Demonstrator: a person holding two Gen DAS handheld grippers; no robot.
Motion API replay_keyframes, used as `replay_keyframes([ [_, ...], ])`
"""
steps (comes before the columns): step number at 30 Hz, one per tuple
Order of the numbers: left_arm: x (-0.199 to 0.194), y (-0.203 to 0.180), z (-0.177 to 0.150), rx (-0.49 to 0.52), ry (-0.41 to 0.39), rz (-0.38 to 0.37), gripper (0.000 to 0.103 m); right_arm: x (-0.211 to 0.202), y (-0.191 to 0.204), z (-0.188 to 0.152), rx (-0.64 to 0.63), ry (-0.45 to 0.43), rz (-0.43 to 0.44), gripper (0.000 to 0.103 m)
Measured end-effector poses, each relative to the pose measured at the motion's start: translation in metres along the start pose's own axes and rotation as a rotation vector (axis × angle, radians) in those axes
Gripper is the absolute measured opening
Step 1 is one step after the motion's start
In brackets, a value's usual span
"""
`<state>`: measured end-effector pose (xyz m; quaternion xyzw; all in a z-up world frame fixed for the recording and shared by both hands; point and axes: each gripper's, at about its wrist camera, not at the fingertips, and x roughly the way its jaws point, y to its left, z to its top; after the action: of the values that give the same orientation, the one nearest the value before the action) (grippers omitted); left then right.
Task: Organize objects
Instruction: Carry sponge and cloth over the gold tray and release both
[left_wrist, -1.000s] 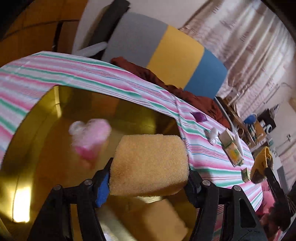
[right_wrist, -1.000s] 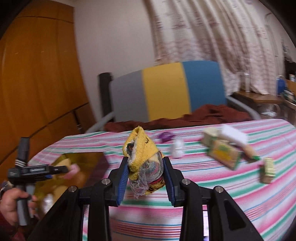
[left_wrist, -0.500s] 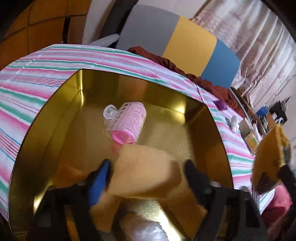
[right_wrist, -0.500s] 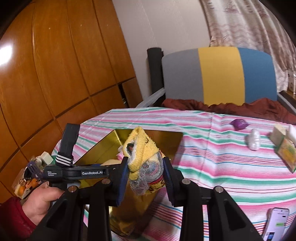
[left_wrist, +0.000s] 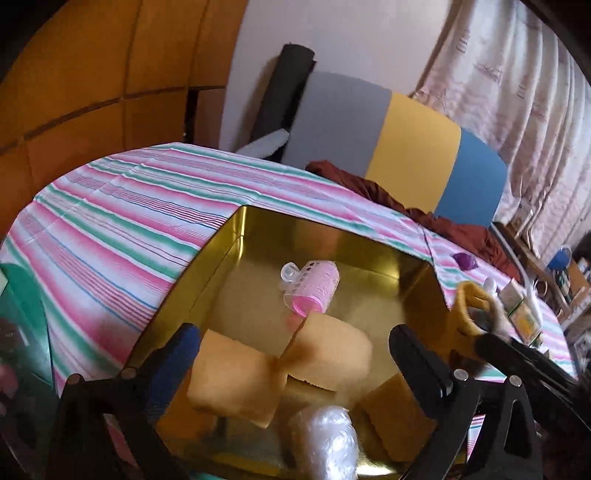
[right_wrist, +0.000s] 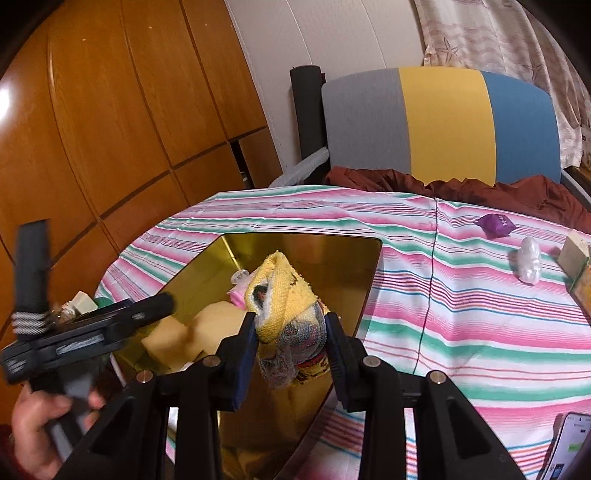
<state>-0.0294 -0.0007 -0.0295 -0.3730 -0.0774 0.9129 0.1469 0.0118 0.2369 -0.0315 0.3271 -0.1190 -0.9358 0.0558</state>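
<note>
A gold tin (left_wrist: 221, 236) sits on the striped tablecloth (left_wrist: 110, 221). Inside lie a pink hair roller (left_wrist: 314, 284), three yellow sponges and a clear plastic wad (left_wrist: 325, 439). My left gripper (left_wrist: 293, 334) hovers over the tin's near end with its jaws opening wide. One sponge (left_wrist: 332, 347) rests below between the fingers, and the pads do not touch it. My right gripper (right_wrist: 291, 321) is shut on a yellow knitted bundle (right_wrist: 280, 291) with netting and holds it above the tin (right_wrist: 303, 236). A hand holds the left gripper (right_wrist: 110, 325) at the lower left.
On the cloth to the right lie a purple packet (right_wrist: 495, 224), a white plastic lump (right_wrist: 529, 264) and small boxes (right_wrist: 576, 266). A phone (right_wrist: 569, 439) lies at the near right. A grey, yellow and blue chair back (right_wrist: 443, 122) with brown cloth stands behind the table.
The left gripper opened and let go of the sponge, which now lies in the tin, and drew back. The right gripper swung left over the tin with the yellow bundle.
</note>
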Motion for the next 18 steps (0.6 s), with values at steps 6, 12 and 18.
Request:
replay_keyframes([
  [6,-0.008,0.004,-0.002,-0.058,0.003,-0.012,0.103,0.025,0.001,0.008,0.005,0.046,-0.007,0.037],
  [12,-0.009,-0.002,-0.006,-0.036,0.019,-0.003,0.103,0.035,-0.005,0.004,0.046,0.086,-0.025,0.046],
  [18,-0.006,-0.015,-0.009,-0.025,0.032,-0.015,0.103,0.008,-0.017,0.004,0.086,0.031,-0.007,0.048],
])
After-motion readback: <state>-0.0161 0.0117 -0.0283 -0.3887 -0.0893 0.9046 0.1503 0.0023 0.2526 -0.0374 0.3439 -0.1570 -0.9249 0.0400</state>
